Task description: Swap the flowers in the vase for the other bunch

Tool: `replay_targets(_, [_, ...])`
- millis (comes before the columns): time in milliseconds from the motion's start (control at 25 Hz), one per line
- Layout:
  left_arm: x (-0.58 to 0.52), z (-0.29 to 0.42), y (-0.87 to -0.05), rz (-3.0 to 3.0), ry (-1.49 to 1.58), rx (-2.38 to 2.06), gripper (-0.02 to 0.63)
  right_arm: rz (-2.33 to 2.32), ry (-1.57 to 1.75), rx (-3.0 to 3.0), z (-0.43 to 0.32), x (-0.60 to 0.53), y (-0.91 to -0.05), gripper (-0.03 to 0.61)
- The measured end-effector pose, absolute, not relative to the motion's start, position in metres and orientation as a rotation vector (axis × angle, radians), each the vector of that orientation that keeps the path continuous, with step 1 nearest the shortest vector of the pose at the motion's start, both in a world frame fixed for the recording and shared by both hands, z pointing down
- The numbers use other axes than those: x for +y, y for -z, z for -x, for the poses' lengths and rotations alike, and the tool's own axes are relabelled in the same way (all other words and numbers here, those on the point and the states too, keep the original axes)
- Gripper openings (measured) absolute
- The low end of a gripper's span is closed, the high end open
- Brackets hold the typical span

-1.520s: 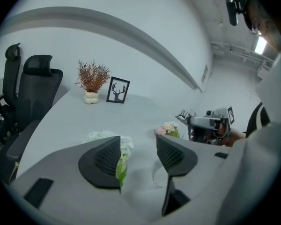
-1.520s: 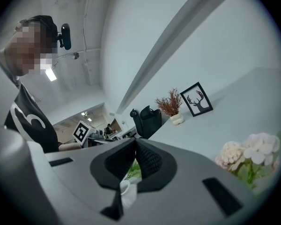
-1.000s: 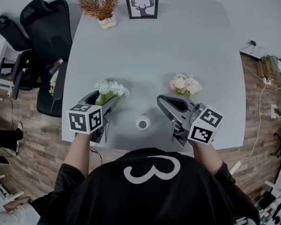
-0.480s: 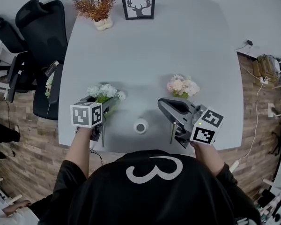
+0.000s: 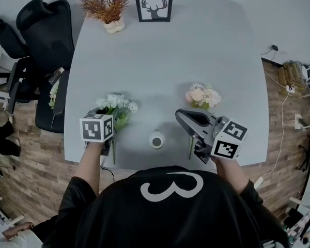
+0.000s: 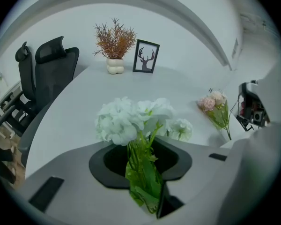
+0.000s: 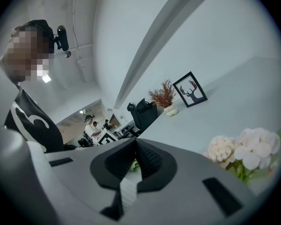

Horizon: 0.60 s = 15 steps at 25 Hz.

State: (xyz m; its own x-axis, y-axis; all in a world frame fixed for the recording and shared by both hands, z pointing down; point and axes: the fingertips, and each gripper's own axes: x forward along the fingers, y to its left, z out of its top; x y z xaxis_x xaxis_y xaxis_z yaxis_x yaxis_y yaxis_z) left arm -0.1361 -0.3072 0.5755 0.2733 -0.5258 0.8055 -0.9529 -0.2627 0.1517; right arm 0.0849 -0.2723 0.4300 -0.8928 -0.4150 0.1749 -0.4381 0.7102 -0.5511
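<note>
Since my left claw [image 6: 143, 165] has just been closing, it's now pinching the green stems of the fluffy white flower bunch [image 6: 131, 121], blooms poking out past the jaws. That puts it around 9 o'clock from the small round white vase [image 5: 156, 139] on the pale grey table [image 5: 170, 56]. My right claw [image 7: 133, 159] is clamped tight at the vase's 3 o'clock. The pink-and-cream flower bunch [image 5: 203, 96] lies just beside it, at the vase's 2 o'clock.

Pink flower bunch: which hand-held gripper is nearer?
Right. The right hand-held gripper lies right beside the pink flower bunch; the left hand-held gripper, its jaws just closed on the white flower bunch, is beyond the vase.
</note>
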Motion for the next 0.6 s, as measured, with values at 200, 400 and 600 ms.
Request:
replay_targets(200, [-0.308, 0.14, -0.574, -1.916, -0.842, -1.344, 0.08, -0.729, -0.934, -2.867, -0.083, -0.273, -0.428, 0.009])
replay_targets(400, [-0.306, 0.144, -0.568, -1.926, -0.777, -1.335, 0.064, -0.778, -0.932, -2.851, -0.082, -0.265, -0.428, 0.009])
replay_targets(600, [-0.298, 0.143, -0.552, -1.984, -0.713, -1.318, 0.055, -0.838, -0.923, -2.836, -0.08, -0.245, -0.428, 0.009])
